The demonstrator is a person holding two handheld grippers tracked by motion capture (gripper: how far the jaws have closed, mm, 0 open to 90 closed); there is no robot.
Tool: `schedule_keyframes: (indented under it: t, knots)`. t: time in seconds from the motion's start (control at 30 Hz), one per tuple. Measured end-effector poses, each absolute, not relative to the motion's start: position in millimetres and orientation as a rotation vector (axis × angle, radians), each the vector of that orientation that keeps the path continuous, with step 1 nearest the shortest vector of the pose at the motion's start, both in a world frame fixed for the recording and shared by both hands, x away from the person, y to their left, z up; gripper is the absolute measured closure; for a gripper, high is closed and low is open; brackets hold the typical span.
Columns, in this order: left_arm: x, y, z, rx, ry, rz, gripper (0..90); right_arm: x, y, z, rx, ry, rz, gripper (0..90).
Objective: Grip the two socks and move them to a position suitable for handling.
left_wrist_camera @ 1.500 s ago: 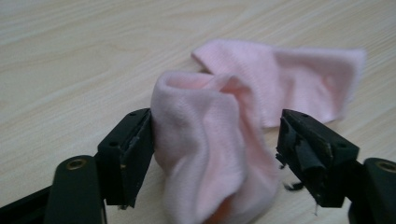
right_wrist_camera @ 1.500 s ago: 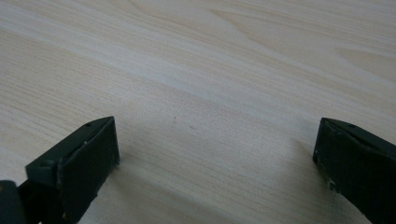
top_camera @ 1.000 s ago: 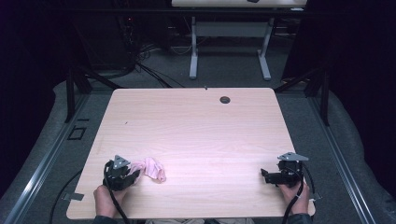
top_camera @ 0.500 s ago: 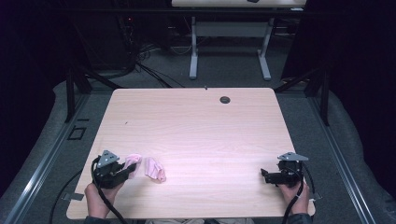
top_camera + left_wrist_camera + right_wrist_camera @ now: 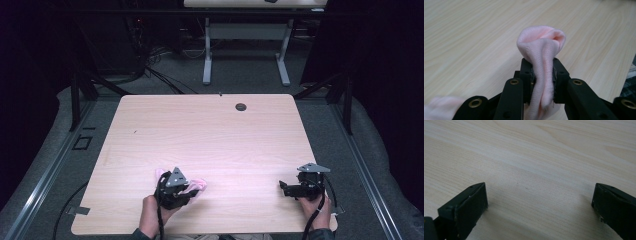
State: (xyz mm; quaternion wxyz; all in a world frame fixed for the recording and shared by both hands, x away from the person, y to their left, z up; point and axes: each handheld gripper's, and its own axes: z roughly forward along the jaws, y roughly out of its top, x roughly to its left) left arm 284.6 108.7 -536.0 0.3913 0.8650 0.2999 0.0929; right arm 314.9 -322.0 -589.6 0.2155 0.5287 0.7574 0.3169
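Pink sock pinched at the near edge

Pink and soft, the sock (image 5: 541, 50) is clamped between the jaws of the left hand-held gripper (image 5: 176, 187), its folded end bulging up past the pads. It sits low over the wooden tabletop (image 5: 210, 135) near the front edge, left of centre. Well apart at the right, the right hand-held gripper (image 5: 300, 186) rests with jaws spread wide, nothing between them.

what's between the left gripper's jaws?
A fold of pink cloth, pinched by the left gripper; its end bunches above the jaws. The rest trails below onto the table, partly covered by the gripper in the high view.
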Motion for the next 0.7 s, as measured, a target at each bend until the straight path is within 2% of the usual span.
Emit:
schedule_keyframes:
  t: [0.33,0.5,0.6,0.7]
  knots:
    - [289,71,-559,2.233,0.709,0.092,74.1,315,-322,-590,1.465,2.101,0.878,0.0]
    - [285,57,-569,2.271,0.673,0.064,71.1,315,-322,-590,1.464,2.101,0.878,0.0]
    - [285,56,-572,2.287,0.667,0.059,62.6,315,-322,-590,1.465,2.101,0.878,0.0]
    - [285,59,-569,2.277,0.669,0.078,43.9,315,-322,-589,1.464,2.102,0.878,0.0]
